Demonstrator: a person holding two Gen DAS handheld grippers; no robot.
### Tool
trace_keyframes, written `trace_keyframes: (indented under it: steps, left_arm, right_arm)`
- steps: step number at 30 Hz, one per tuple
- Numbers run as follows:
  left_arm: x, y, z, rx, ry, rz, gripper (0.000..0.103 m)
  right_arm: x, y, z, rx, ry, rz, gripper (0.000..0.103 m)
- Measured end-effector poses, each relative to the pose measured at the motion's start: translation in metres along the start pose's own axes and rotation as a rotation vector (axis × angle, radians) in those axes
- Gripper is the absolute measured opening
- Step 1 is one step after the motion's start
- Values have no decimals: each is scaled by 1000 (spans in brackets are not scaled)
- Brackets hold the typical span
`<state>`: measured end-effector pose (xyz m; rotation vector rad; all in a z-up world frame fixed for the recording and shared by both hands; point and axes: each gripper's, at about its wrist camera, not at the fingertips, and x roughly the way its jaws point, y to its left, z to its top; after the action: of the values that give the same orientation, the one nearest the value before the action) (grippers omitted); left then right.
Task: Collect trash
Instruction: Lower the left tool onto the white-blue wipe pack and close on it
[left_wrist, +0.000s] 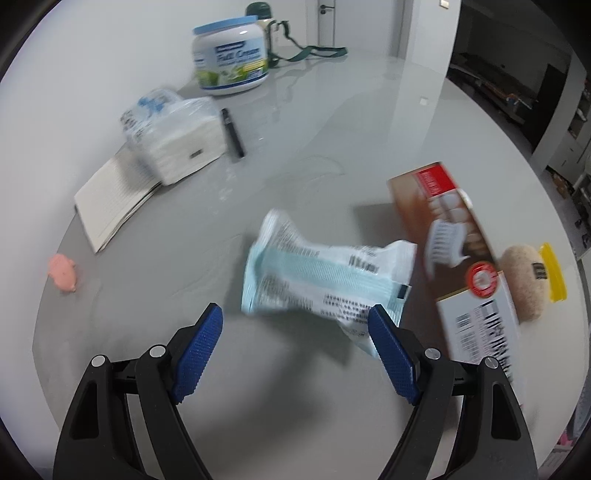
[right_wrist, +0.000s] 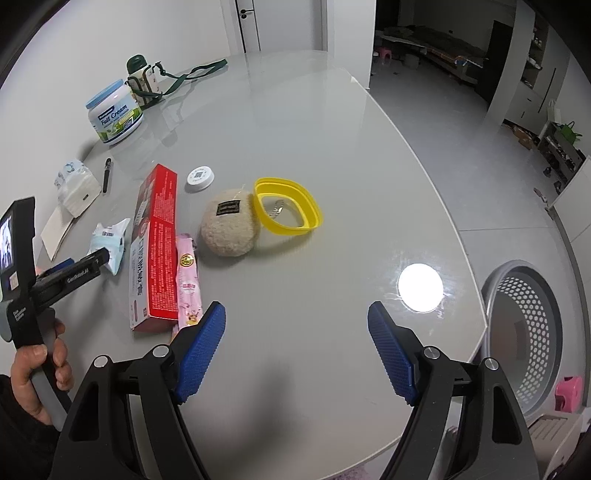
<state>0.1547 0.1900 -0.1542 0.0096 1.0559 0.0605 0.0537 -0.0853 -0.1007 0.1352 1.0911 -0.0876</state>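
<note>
A crumpled light-blue and white wrapper lies on the grey table, just ahead of my open left gripper; its right finger overlaps the wrapper's near corner. The wrapper also shows in the right wrist view, with the left gripper at it. A red toothpaste box and a pink wrapper lie beside it. My right gripper is open and empty above bare table. A grey perforated trash bin stands on the floor past the table's right edge.
A beige plush pouch, a yellow rim and a white round disc lie mid-table. A milk powder tub, green bottle, tissue pack, pen, notebook and a pink eraser lie at the left.
</note>
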Motion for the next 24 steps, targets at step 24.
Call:
trace_keyframes:
  steps: [24]
  left_arm:
    - [-21, 21, 27, -38, -31, -11, 81]
  right_arm:
    - [45, 39, 5, -58, 49, 98, 76]
